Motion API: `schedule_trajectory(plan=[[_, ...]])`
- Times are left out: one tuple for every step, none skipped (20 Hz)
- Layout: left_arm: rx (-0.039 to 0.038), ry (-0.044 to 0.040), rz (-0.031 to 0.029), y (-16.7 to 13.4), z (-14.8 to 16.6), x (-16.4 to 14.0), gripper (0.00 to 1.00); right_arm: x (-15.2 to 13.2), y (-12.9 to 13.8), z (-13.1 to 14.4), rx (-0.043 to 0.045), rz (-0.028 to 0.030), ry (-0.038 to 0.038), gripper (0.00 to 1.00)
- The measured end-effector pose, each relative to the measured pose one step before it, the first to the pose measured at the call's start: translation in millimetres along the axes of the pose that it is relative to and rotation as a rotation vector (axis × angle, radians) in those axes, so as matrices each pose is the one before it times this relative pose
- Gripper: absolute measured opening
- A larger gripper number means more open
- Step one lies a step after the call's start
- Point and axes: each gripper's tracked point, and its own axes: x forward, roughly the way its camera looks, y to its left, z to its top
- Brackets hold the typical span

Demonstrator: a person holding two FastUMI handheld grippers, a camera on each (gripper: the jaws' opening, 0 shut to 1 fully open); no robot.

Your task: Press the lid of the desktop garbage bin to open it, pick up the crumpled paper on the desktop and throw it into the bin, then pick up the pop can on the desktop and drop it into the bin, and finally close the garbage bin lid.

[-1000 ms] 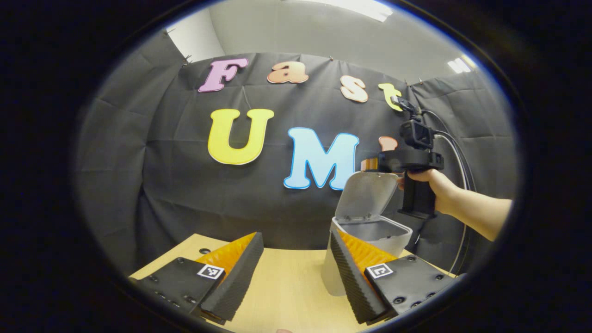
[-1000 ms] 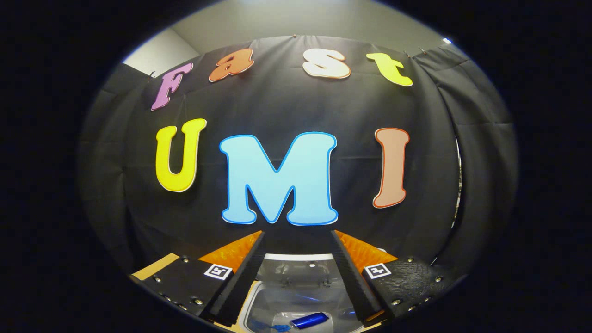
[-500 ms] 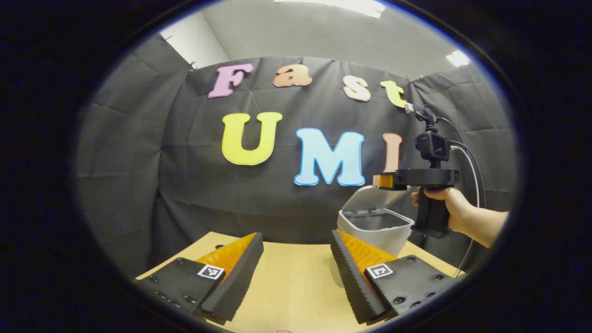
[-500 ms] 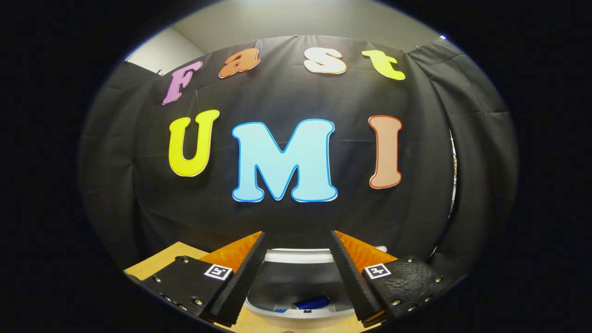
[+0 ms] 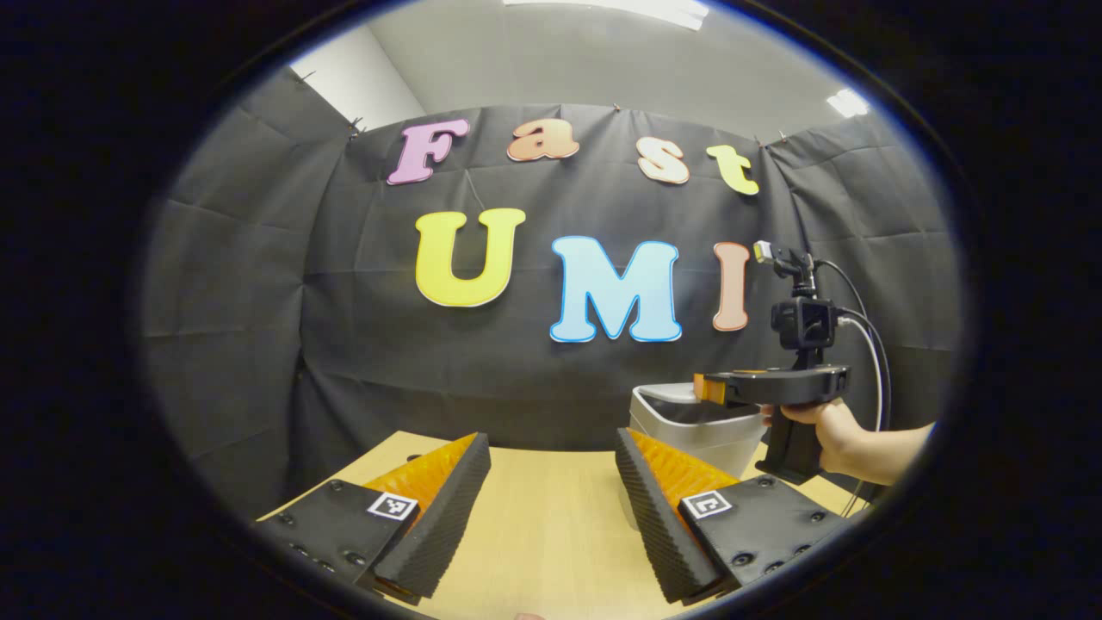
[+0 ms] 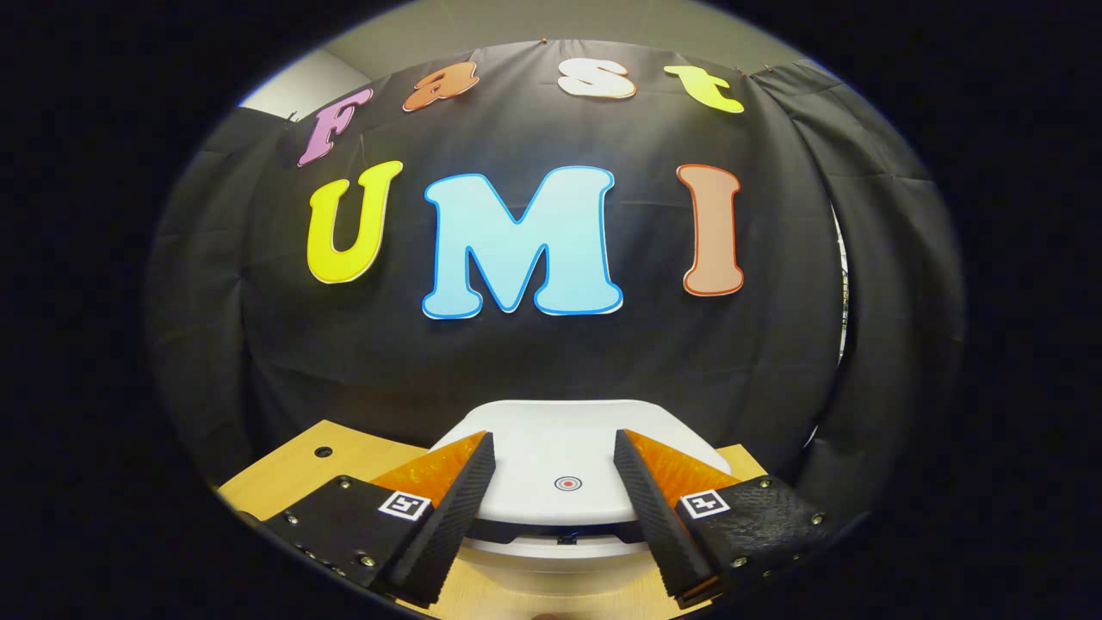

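At the far right of the table (image 5: 534, 525), against the booth's black cloth wall, stands the white garbage bin (image 5: 689, 435). In the right gripper view its lid (image 6: 560, 456) lies down flat across the top, a small red-ringed button (image 6: 567, 484) at its near middle. The right hand-held gripper (image 6: 555, 508) sits just above the lid's near edge, fingers spread apart and holding nothing; whether they touch the lid cannot be told. In the left gripper view a hand (image 5: 831, 430) holds that tool beside the bin. The left hand-held gripper (image 5: 551, 508) hangs over bare table on the near side of the bin, fingers wide apart, empty.
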Motion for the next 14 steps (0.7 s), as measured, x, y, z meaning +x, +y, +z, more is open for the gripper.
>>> schedule_trajectory(plan=[[0.00033,0.00203,0.00336,1.17,-0.96,1.82,0.94,1.69,-1.51,-1.21,0.00114,0.00190,-0.01174,0.92],[-0.00033,0.00173,0.00452,0.98,-1.07,0.74,0.94,1.29,-2.00,0.96,0.00351,-0.00472,-0.02057,0.92],[-0.00037,0.00290,0.00293,0.51,-1.00,1.32,0.94,1.57,-4.18,1.36,-0.00731,-0.01689,-0.02326,0.94],[0.00133,0.00243,0.00167,-0.87,-1.12,0.65,0.94,2.03,-1.83,0.45,-0.01388,-0.01023,-0.02064,0.97],[0.00458,0.00279,0.00032,-1.47,-0.83,1.30,0.94,2.07,0.49,-1.17,-0.00924,0.00202,-0.00527,0.96],[0.00684,0.00134,0.00126,-1.31,-0.70,0.26,0.94,1.37,0.55,-2.78,-0.00292,0.00308,0.00292,0.96],[0.00551,0.00010,-0.00067,-2.40,1.26,1.31,0.94,1.16,-0.04,-2.90,0.00756,0.00758,0.00324,0.96],[0.00274,-0.00067,0.00029,-2.11,0.23,0.21,0.94,0.86,-0.37,-2.18,0.01497,0.00480,0.00916,0.96],[0.00056,-0.00081,-0.00161,-1.64,0.33,0.31,0.94,1.79,-0.70,-2.11,0.01886,0.00221,0.00001,0.96],[-0.00023,-0.00127,-0.00076,-2.27,1.14,0.55,0.94,1.53,-0.46,0.40,0.00306,-0.00102,-0.00629,0.96],[0.00038,0.00013,-0.00181,-0.71,-0.29,-0.69,0.95,-0.27,-0.04,-0.96,-0.00924,-0.00188,-0.00233,0.96],[0.00056,-0.00070,-0.00020,-1.45,-0.25,-0.23,0.95,0.57,-0.03,-1.46,-0.01283,-0.00428,-0.00331,0.96],[0.00002,0.00087,-0.00011,-1.14,-1.57,-0.80,0.95,0.75,-0.10,-2.94,-0.01074,-0.00370,0.00628,0.96],[-0.00121,0.00260,0.00103,-1.76,-1.15,-0.51,0.95,1.55,0.35,-4.44,-0.00759,-0.00201,0.01117,0.96]])
